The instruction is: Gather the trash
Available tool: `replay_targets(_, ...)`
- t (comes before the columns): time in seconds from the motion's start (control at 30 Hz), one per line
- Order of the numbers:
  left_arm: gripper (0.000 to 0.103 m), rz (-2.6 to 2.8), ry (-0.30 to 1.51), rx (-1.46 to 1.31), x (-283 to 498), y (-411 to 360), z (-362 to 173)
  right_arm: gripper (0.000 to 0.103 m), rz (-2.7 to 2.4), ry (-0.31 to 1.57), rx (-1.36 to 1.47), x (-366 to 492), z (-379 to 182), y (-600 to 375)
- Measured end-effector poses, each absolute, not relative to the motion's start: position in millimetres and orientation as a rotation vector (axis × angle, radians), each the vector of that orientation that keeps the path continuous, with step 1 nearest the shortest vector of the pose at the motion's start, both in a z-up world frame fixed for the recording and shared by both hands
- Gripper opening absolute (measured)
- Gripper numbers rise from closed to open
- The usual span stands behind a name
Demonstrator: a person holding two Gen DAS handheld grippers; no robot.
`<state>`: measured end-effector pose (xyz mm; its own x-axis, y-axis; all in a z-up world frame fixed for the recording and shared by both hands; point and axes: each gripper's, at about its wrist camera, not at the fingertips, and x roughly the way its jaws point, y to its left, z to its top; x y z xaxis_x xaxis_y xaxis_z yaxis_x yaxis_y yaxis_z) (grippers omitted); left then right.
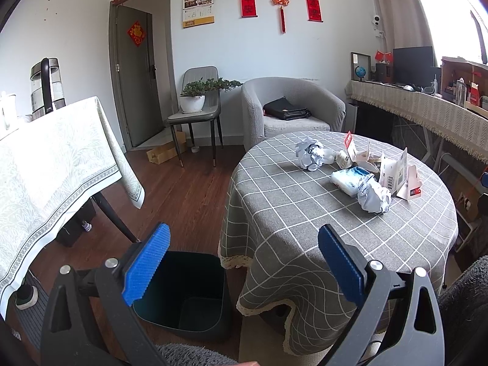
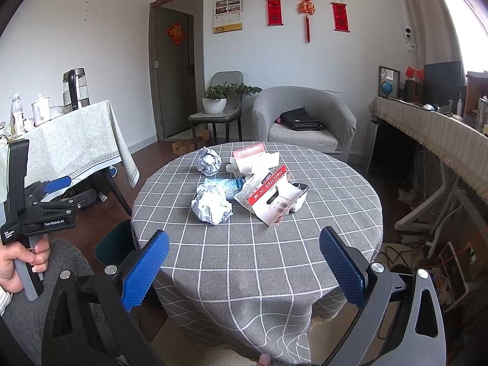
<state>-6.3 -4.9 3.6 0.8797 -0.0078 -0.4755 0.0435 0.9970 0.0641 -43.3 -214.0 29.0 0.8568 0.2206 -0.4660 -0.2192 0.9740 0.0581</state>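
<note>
Trash lies on a round table with a grey checked cloth [image 2: 244, 259]: a near crumpled paper ball [image 2: 212, 206], a far crumpled ball [image 2: 209, 160], a blue-white plastic wrapper [image 2: 224, 184], a red-white SanDisk card box [image 2: 270, 195] and a white box [image 2: 254, 160]. The pile also shows in the left wrist view [image 1: 373, 196]. A dark empty bin [image 1: 186, 296] stands on the floor left of the table. My left gripper [image 1: 244, 262] is open and empty, above the bin and table edge. My right gripper [image 2: 244, 267] is open and empty over the table's near edge.
A second table with a pale cloth [image 1: 52, 164] and a kettle [image 1: 47, 87] stands left. A grey armchair [image 2: 305, 122] with a black bag, a chair with a plant [image 2: 218, 100] and a long side desk [image 2: 427, 128] lie behind and right.
</note>
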Motion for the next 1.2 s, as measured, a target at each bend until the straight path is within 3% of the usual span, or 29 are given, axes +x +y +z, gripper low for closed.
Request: replay_targets(1.2,0.099,-0.03,0.489,0.071,-9.4,-7.1,3.4,0.1,0.232,0.486,0.005,-45.7,28.8,-216.1)
